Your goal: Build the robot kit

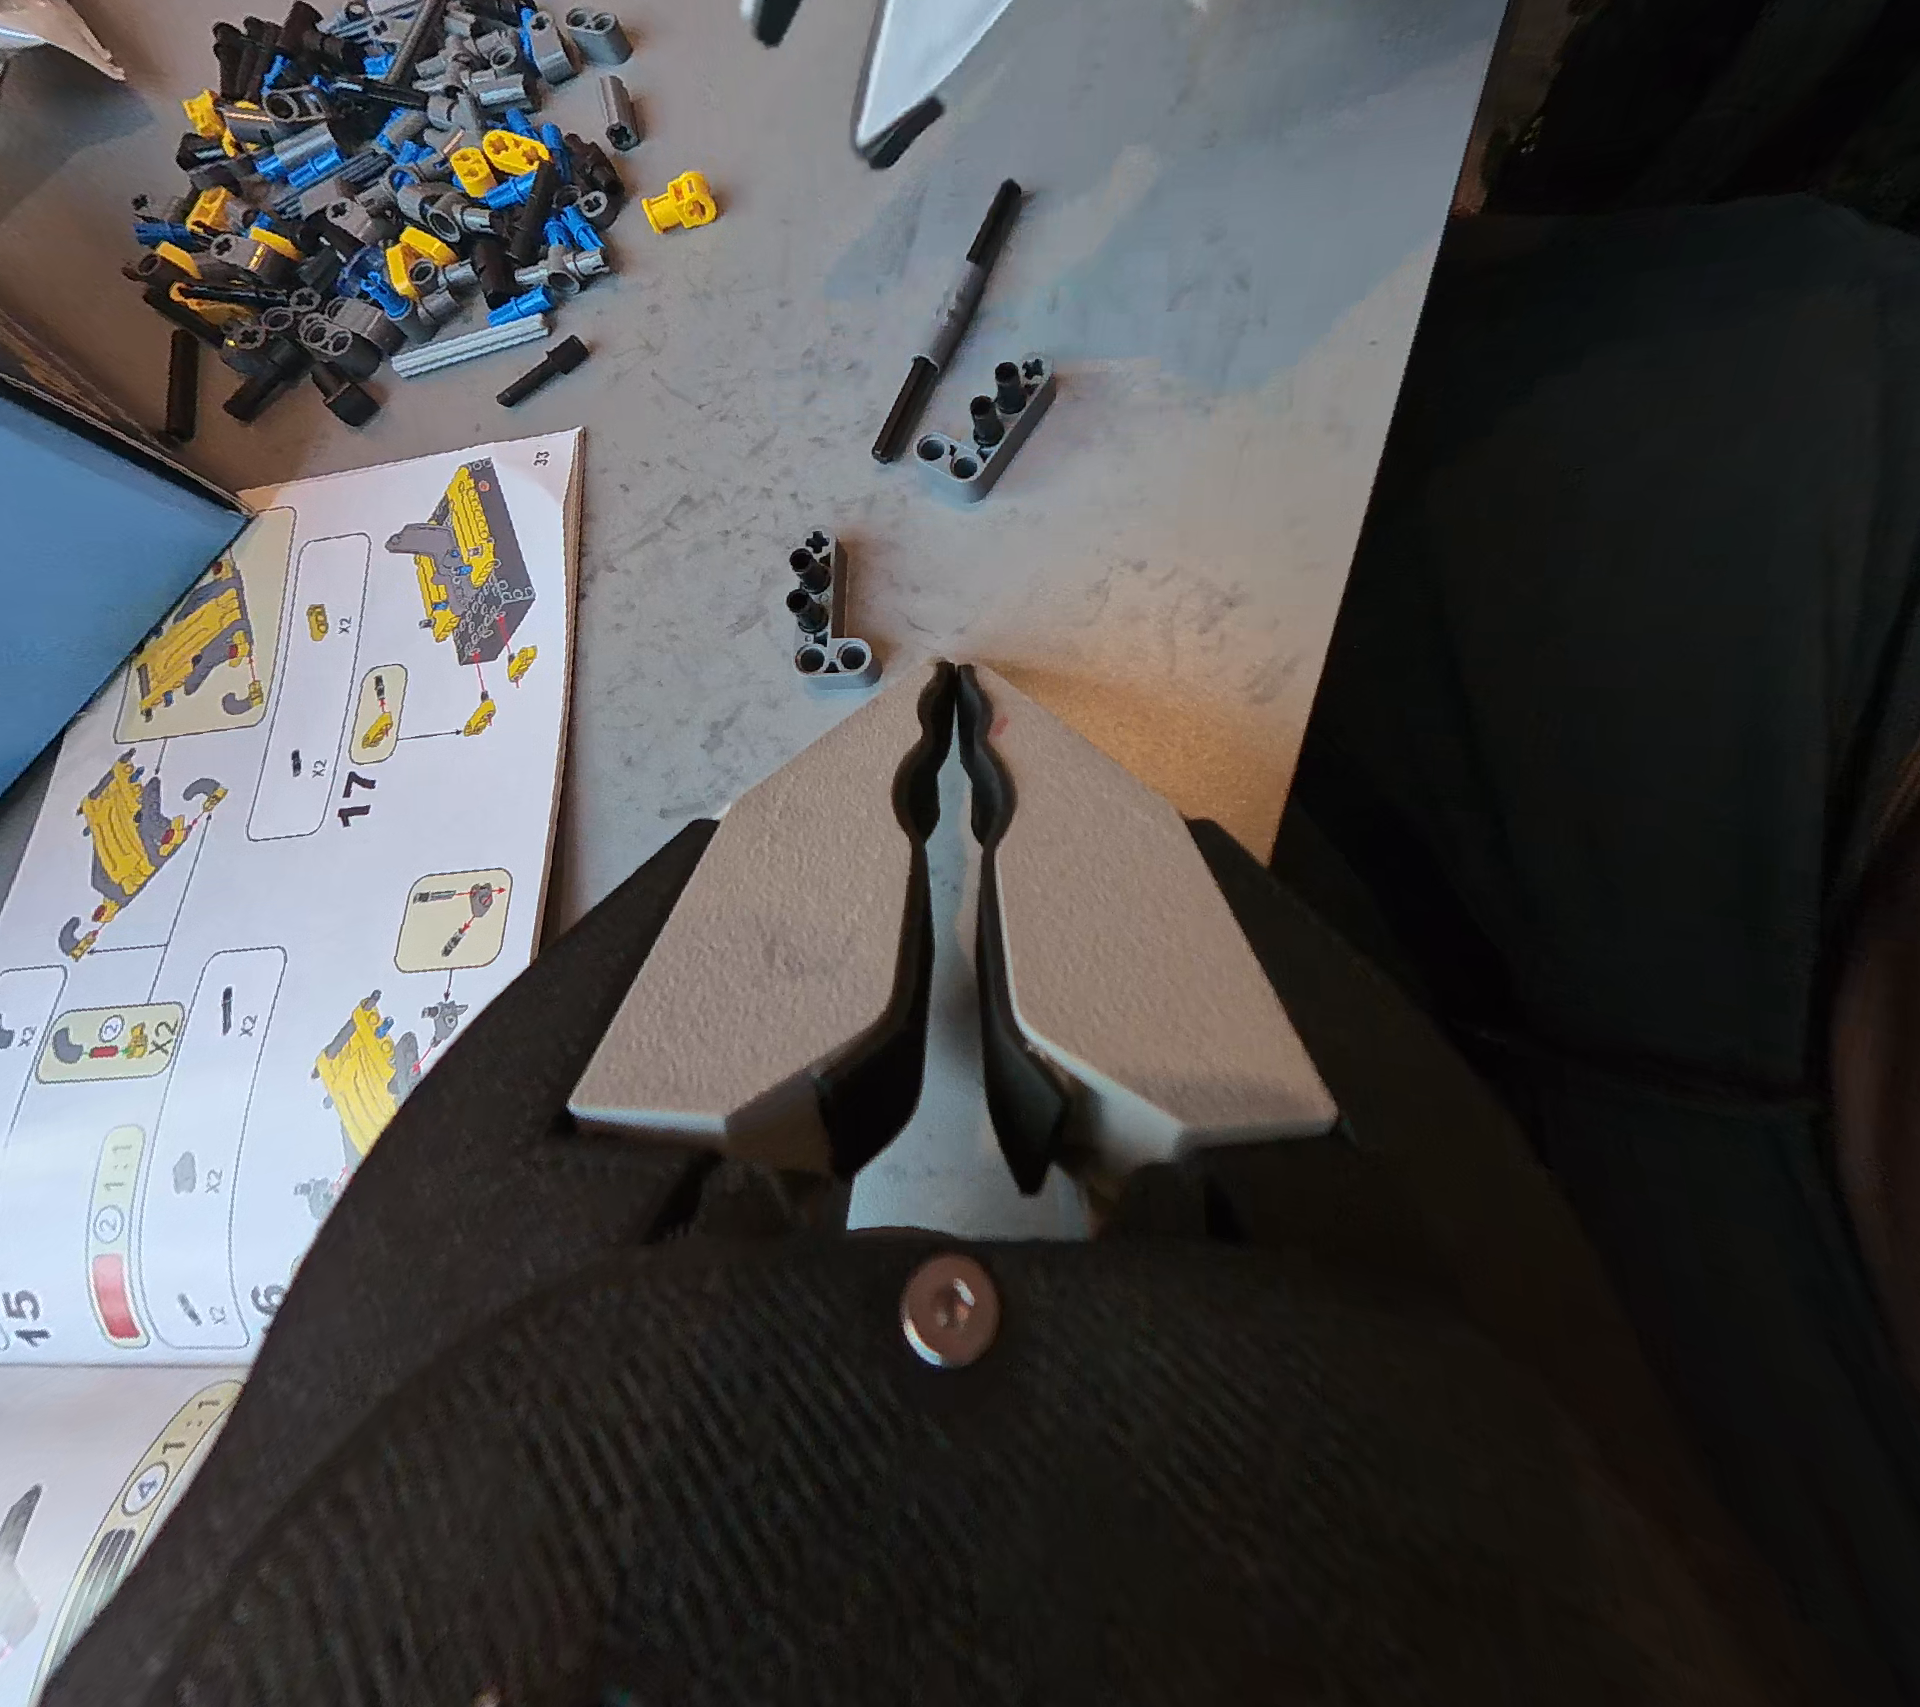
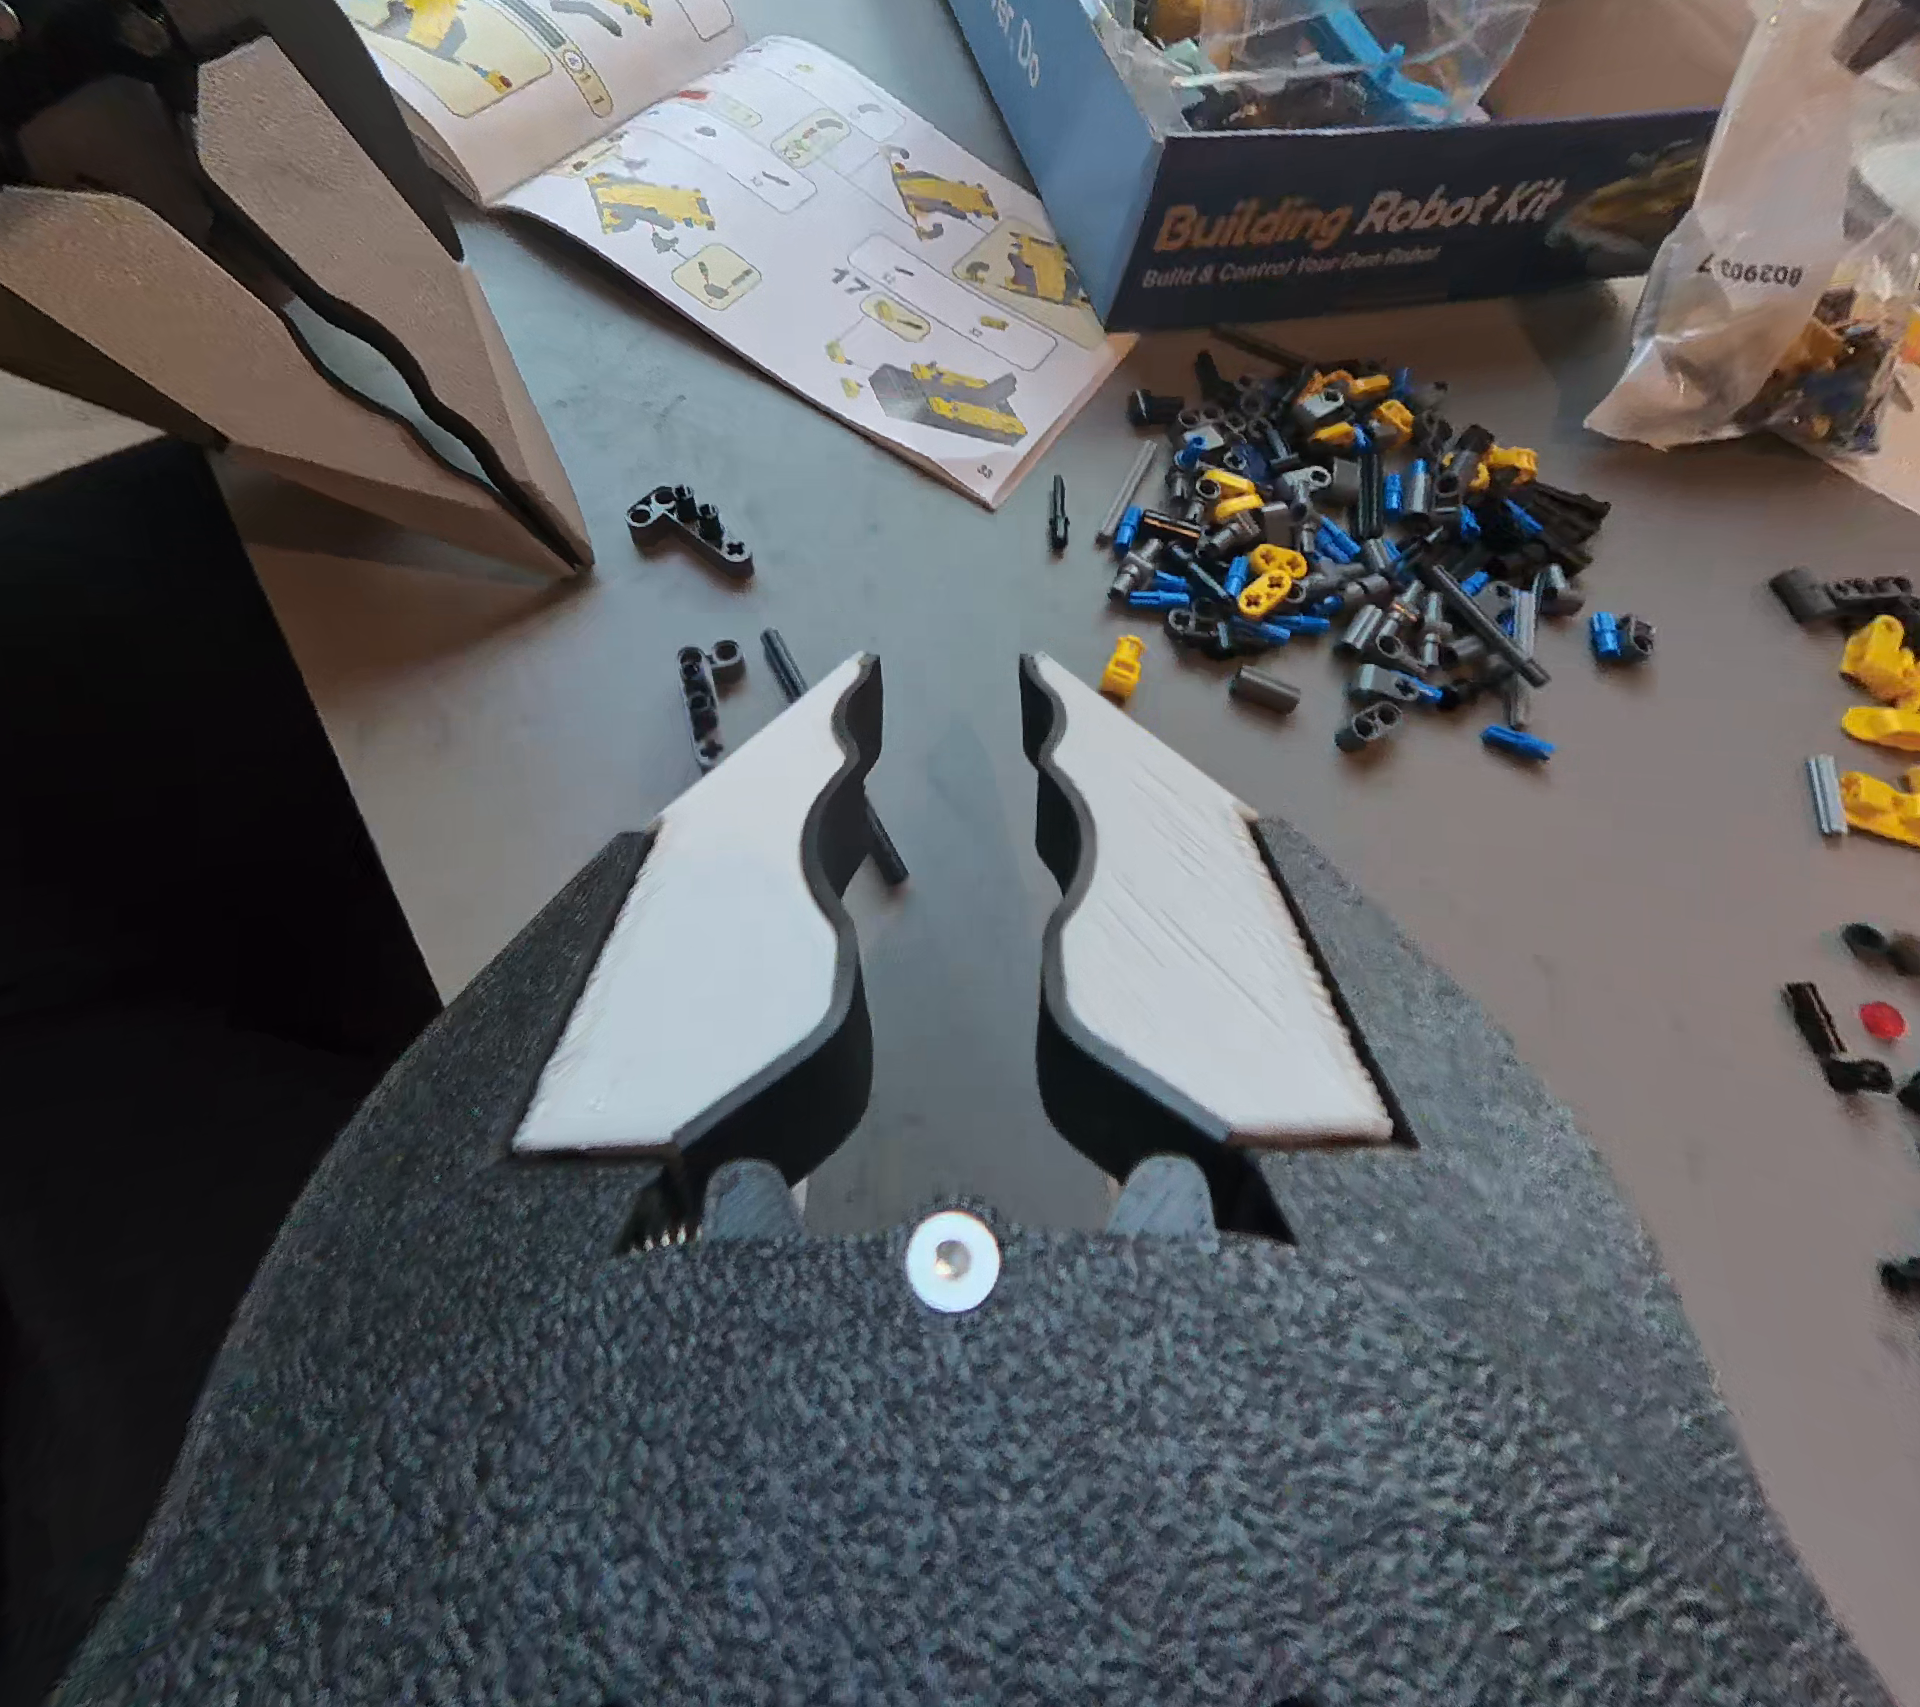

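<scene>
My left gripper is shut and empty, its tips just right of a grey L-shaped beam with black pins on the grey table. A second L-shaped beam with pins and a long black axle lie farther ahead. My right gripper is open and empty above the table; the axle runs under its left finger. Both L-beams show in the right wrist view, one near the left gripper's tips and one closer. The right gripper also shows in the left wrist view.
A pile of small black, grey, blue and yellow parts lies on the table, with a lone yellow connector near it. An open instruction booklet, a blue kit box, bagged parts and the table edge are around. The grippers' ends are close to 11 centimeters from one another. The lone yellow connector is about 6 centimeters from my right fingertips. Look for it in the left wrist view too.
</scene>
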Demonstrator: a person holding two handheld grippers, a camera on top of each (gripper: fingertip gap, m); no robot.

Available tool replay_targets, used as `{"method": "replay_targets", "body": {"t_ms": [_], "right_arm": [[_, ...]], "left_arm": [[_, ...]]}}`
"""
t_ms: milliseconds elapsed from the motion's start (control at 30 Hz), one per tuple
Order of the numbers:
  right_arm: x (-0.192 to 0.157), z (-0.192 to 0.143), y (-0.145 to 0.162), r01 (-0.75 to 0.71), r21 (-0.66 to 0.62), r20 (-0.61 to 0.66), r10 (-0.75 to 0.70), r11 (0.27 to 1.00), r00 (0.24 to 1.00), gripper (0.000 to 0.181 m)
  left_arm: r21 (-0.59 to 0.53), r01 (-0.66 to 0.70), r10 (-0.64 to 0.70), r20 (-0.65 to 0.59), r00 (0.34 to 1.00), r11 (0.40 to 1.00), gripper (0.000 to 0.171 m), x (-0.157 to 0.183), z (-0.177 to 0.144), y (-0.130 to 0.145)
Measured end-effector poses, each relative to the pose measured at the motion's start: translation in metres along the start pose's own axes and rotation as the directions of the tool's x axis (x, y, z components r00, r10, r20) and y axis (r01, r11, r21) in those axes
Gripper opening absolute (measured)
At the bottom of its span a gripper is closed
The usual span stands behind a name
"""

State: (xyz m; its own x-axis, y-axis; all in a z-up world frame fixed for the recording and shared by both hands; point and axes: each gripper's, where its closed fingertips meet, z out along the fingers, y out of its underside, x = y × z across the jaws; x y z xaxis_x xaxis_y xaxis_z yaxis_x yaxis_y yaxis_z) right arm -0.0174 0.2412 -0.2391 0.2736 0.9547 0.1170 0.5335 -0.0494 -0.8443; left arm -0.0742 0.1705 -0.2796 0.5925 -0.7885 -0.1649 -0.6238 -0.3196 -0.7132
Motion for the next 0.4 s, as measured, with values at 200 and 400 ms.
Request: {"method": "replay_targets", "body": {"t_ms": [200, 400], "right_arm": [[-0.005, -0.004, 0.020, 0.029, -0.102, 0.064, -0.023, 0.994, 0.998, 0.023], [-0.018, 0.006, 0.041, 0.075, -0.196, 0.130, -0.050, 0.978, 0.990, 0.017]], "left_arm": [[0.000, 0.009, -0.009, -0.008, 1.000, 1.000, 0.000, 0.000, 0.000, 0.000], [0.001, 0.016, -0.016, -0.014, 1.000, 1.000, 0.000, 0.000, 0.000, 0.000]]}}
